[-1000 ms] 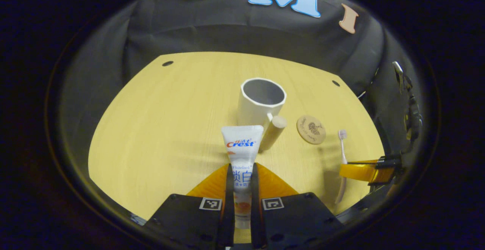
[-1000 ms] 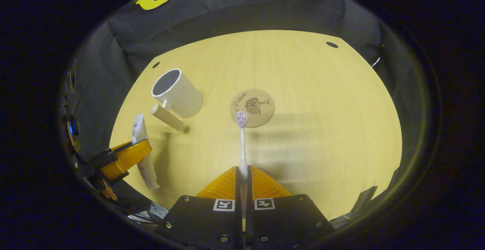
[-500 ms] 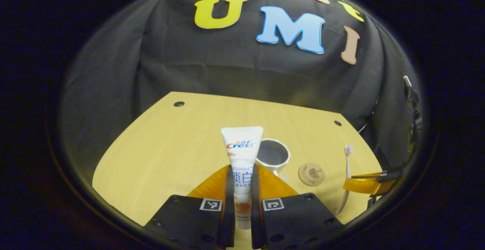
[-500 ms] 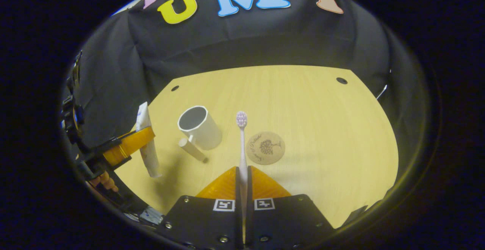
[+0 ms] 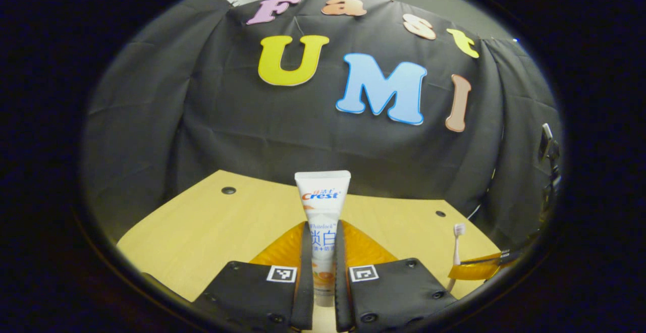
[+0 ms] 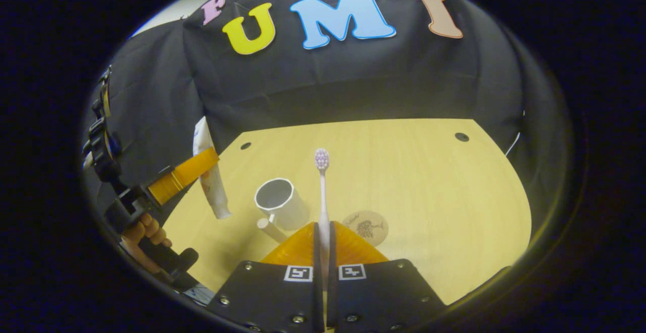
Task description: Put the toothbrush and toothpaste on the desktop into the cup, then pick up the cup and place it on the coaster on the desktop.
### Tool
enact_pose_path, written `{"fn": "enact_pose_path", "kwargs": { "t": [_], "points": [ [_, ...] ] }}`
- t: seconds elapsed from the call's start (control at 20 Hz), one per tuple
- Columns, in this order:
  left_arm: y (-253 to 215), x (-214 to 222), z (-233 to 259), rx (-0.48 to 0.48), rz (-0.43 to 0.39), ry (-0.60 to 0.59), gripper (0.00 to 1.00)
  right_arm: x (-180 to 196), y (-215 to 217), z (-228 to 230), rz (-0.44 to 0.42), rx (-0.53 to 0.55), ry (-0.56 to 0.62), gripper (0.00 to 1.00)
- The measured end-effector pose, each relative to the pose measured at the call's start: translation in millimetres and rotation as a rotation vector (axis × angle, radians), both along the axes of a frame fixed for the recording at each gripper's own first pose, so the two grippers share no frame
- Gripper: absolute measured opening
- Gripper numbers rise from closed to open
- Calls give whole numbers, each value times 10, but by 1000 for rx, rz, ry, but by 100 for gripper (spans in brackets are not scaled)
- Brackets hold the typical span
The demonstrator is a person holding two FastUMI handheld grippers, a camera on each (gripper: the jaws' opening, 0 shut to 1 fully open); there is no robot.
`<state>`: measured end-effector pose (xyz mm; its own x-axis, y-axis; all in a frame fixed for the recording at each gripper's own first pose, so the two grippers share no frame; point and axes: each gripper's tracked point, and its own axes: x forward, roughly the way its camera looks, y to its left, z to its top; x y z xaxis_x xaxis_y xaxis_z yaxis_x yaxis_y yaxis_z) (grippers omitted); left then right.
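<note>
1. Risk, tube: the left gripper point(image 5: 321, 252) clamps the toothpaste point(image 5: 322, 207) low on its body, so it stands tall above the fingers. If tipped toward the cup point(image 6: 280, 205) off-axis, the flat end could catch the rim and knock the cup over.
2. Risk, brush: the right gripper point(image 6: 322, 244) pinches the toothbrush point(image 6: 322, 191) on a thin handle, which could swivel in the grip or miss the opening.
3. Risk, crowding: both items going for one narrow cup mouth could make the grippers collide.
4. Pose: both grippers are raised above the desk point(image 6: 429, 197), each item pointing up and forward. In the right gripper view a hand point(image 6: 146, 229) holds the left gripper left of the cup.
5. Targets: the cup is empty, upright, handle toward the camera; the coaster point(image 6: 367, 226) lies just right of it, bare.
</note>
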<state>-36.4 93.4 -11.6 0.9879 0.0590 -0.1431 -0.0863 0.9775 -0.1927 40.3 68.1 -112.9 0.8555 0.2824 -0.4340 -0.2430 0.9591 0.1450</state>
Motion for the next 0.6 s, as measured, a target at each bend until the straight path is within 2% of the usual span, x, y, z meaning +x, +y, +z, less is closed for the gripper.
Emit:
{"fn": "enact_pose_path", "kwargs": {
  "t": [0.15, 0.2, 0.25, 0.4, 0.6],
  "points": [
    [-29, -21, 18, 1, -17, -40, 23, -26, -6, 51, -5, 6, -25, 4],
    [-21, -11, 21, -4, -24, -48, 24, -36, -22, 59, -8, 5, -30, 7],
    [-28, 7, 21, -11, -36, -57, 24, -42, -33, 60, -12, 3, -33, 4],
    [-100, 121, 30, -30, -79, -86, 24, -63, -64, 61, -26, -1, -32, 4],
    [-162, 349, -215, -58, -118, -72, 24, -86, -87, 46, -40, -9, -28, 4]
  ]
}}
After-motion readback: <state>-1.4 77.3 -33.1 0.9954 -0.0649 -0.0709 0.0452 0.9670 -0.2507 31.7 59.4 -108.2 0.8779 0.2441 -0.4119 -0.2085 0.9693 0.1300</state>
